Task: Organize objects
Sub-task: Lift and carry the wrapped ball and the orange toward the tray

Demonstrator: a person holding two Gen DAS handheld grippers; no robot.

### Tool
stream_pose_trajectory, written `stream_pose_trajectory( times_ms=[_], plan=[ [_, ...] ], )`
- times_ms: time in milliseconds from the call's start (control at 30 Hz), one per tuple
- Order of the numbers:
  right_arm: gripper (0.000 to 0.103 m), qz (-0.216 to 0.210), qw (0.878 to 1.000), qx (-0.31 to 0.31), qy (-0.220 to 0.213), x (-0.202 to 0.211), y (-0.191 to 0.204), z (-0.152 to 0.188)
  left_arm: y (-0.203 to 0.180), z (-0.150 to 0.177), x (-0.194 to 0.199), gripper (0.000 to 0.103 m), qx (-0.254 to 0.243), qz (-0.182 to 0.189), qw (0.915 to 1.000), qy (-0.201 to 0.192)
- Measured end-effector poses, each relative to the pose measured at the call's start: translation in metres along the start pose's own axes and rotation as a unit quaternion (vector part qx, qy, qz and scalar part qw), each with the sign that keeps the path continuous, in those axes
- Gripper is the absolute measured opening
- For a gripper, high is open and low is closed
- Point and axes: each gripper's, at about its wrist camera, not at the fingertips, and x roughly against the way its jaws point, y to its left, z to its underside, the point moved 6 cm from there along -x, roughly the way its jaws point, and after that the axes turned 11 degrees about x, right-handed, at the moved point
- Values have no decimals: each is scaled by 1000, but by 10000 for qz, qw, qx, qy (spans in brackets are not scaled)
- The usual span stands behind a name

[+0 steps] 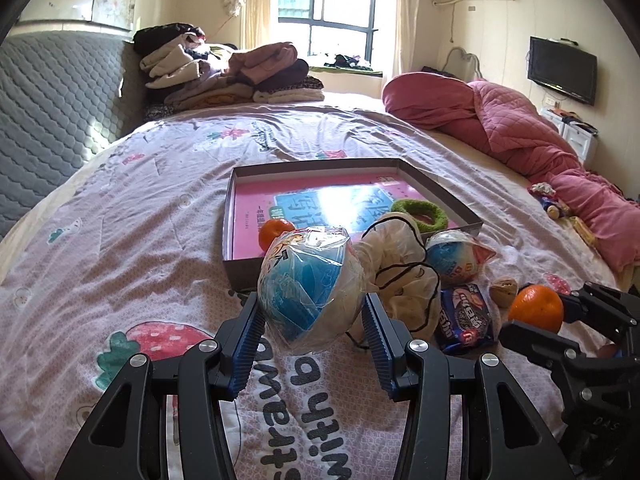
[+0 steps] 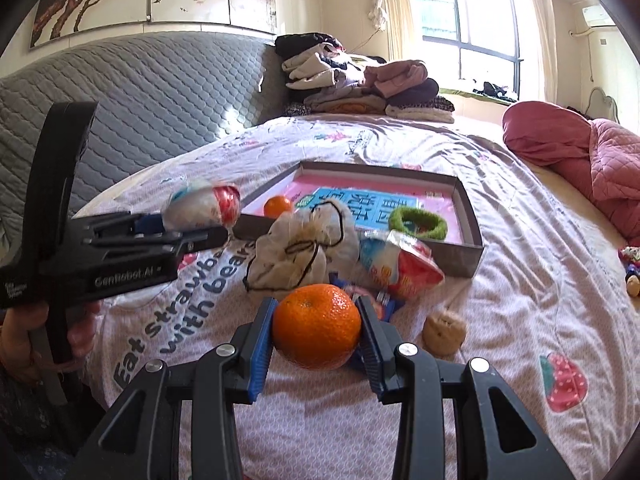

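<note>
Orange tangerine [image 2: 317, 326]; blue-white wrapped ball [image 1: 310, 288]; green ring [image 1: 419, 215]; pink-floored grey tray [image 1: 448, 196]; strawberry-print pink bedsheet [image 1: 132, 216].

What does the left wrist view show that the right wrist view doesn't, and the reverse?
Only left wrist: the TV on the wall and the left gripper's grip on the wrapped ball seen head-on. Only right wrist: the painting above the headboard and the right gripper closed on the orange up close. Both: the box holding a small orange and green ring.

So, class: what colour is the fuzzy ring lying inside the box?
Green, clearest in the right wrist view: fuzzy ring in the box.
</note>
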Motion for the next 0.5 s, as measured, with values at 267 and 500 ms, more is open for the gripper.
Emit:
stream_pose_trajectory(
  times_ms=[267,500],
  plan=[
    [40,59,9998,18,-189,6,-6,-15,-8,-3,7,51,-90,-32,9999,-128],
    [40,50,9994,74,-332,9,-10,-28,-12,-7,12,51,-121,-54,9997,-224]
  ],
)
